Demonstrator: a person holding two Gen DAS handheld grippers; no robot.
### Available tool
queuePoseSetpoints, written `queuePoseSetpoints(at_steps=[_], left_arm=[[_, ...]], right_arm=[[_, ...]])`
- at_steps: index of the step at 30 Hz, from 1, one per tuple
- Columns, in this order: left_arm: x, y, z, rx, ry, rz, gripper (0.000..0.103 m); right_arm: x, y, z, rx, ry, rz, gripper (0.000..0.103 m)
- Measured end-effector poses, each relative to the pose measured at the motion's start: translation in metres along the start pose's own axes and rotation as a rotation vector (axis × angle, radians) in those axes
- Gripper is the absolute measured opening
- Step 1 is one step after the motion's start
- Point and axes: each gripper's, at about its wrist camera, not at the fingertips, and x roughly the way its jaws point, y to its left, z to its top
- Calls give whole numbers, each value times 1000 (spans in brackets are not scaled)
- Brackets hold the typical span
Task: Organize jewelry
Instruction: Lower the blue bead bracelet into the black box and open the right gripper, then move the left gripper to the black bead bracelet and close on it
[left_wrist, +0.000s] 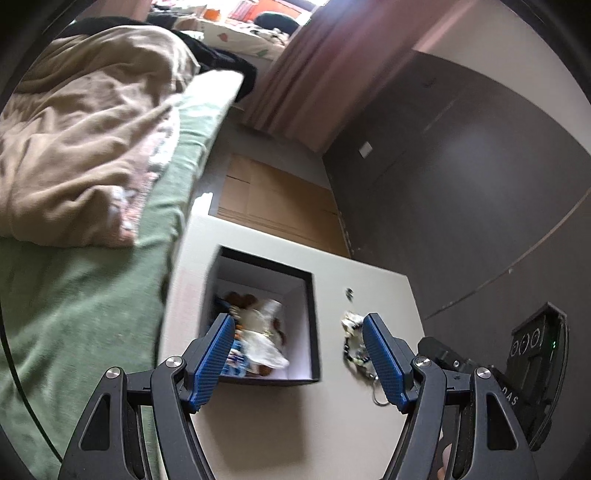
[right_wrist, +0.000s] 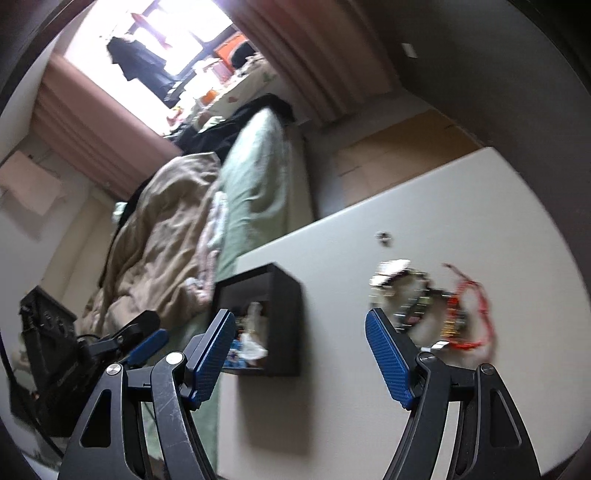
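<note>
Holding both pairs of jaws spread wide with nothing between them, you are hovering over the table (left_wrist: 266, 424) between picks. Your left gripper (left_wrist: 299, 354) is hanging just above the near edge of the black box (left_wrist: 314, 325), which is already holding a pale pouch and several blurred pieces. Your right gripper (right_wrist: 301, 354) is pointing at the gap between that box (right_wrist: 284, 317) and the loose jewelry pile (right_wrist: 428, 306), which is lying on the table to the right of the box, with a red cord (right_wrist: 476, 306) trailing at its right side. A small separate piece (right_wrist: 384, 237) is sitting farther off. By my reading, you are partway through the sorting, with the pile not yet boxed. The next move is probably calling for swinging the right gripper rightward over the tangle, lowering, and closing on one strand so that the rest is not dragging along with it.
</note>
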Motion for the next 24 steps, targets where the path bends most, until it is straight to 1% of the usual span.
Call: queuePoseSetpoints(at_steps=[6, 8, 13, 17, 19, 21, 22, 24], left_arm=[[17, -30, -13, 69, 33, -11, 72], [23, -39, -17, 79, 40, -16, 72], [41, -57, -26, 125, 67, -15, 61], [56, -73, -33, 180, 91, -10, 55], [65, -80, -36, 203, 104, -11, 47], [74, -87, -38, 226, 119, -13, 42], [79, -91, -40, 243, 125, -11, 40], [87, -99, -43, 280, 133, -4, 40]], right_arm=[[-18, -26, 4, 25, -5, -62, 74], [-22, -35, 6, 23, 6, -105, 74], [-28, -61, 9, 74, 23, -168, 74], [-32, -80, 13, 110, 32, -218, 74], [-31, -87, 15, 124, 48, -211, 74], [-30, -92, 15, 138, 61, -203, 74], [-29, -93, 15, 141, 67, -209, 74], [-26, -98, 17, 147, 81, -230, 74]])
